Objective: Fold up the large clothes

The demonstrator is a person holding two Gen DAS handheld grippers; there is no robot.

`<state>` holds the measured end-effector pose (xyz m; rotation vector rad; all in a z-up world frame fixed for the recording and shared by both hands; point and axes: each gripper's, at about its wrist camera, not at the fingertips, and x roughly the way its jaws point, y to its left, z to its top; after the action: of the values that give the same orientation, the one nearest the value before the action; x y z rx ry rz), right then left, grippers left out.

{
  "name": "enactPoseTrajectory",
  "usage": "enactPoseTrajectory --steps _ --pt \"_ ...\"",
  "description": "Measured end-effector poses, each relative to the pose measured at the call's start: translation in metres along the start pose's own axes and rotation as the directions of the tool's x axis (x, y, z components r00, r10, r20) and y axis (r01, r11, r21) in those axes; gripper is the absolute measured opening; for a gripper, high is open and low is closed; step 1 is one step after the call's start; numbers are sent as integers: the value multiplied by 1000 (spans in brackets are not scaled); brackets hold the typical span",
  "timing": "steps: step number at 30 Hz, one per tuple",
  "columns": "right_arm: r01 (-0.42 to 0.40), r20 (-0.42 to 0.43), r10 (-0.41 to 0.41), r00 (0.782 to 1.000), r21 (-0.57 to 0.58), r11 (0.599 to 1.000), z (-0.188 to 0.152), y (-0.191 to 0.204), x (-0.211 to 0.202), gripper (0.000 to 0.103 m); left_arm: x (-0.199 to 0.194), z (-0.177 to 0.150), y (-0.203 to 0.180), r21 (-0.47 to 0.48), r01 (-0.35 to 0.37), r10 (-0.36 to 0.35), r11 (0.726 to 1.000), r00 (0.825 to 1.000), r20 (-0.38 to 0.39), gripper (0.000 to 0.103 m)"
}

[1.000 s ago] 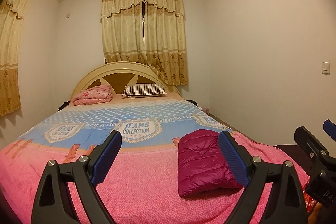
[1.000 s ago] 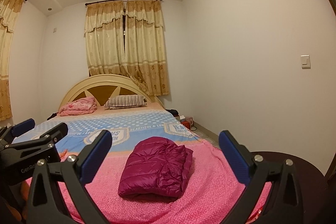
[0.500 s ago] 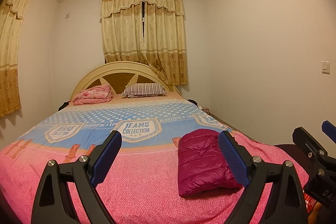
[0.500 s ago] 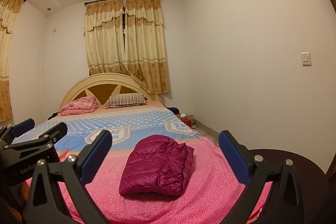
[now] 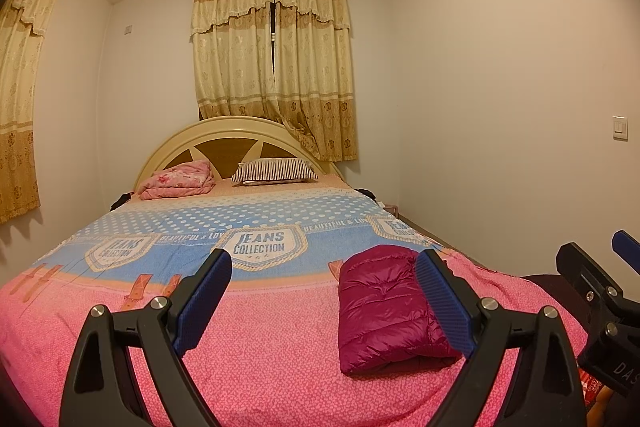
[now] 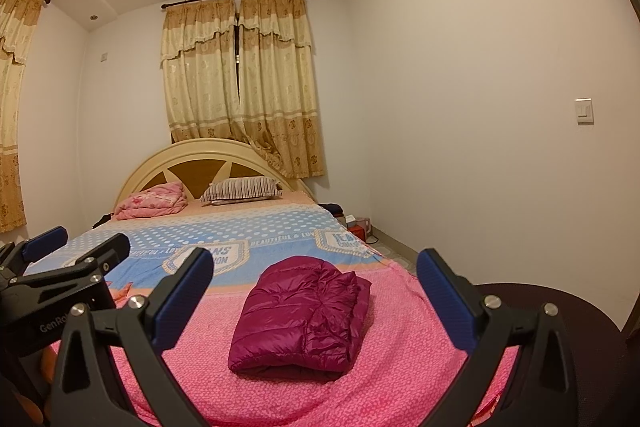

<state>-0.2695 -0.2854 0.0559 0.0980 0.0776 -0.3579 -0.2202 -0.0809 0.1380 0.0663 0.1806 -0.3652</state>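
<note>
Both grippers [image 5: 324, 301] [image 6: 314, 301] gape above the seemingly folded jacket [image 6: 302, 315].

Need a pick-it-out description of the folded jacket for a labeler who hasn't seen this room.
Start at the large bed with the pink and blue printed cover. On the pink end nearest the cameras, towards the right-hand wall, lies the dark magenta quilted puffer jacket, folded into a compact bundle. Unlike the pale pink blanket and striped pillow at the headboard, it is shiny and dark.
</note>
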Motion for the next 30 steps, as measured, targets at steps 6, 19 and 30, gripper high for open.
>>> enactPoseTrajectory --steps 6,19,30 --pt "-4 -3 4 1000 1 1000 0 -1 2 103 0 0 -1 0 -2 2 1000 1000 2 94" --pt "-6 -3 6 1000 4 1000 -2 -2 5 103 1 -1 1 0 -7 7 1000 1000 2 94" --pt "-6 -3 6 1000 6 1000 -1 -4 7 103 0 -2 4 2 -7 7 1000 1000 13 94"
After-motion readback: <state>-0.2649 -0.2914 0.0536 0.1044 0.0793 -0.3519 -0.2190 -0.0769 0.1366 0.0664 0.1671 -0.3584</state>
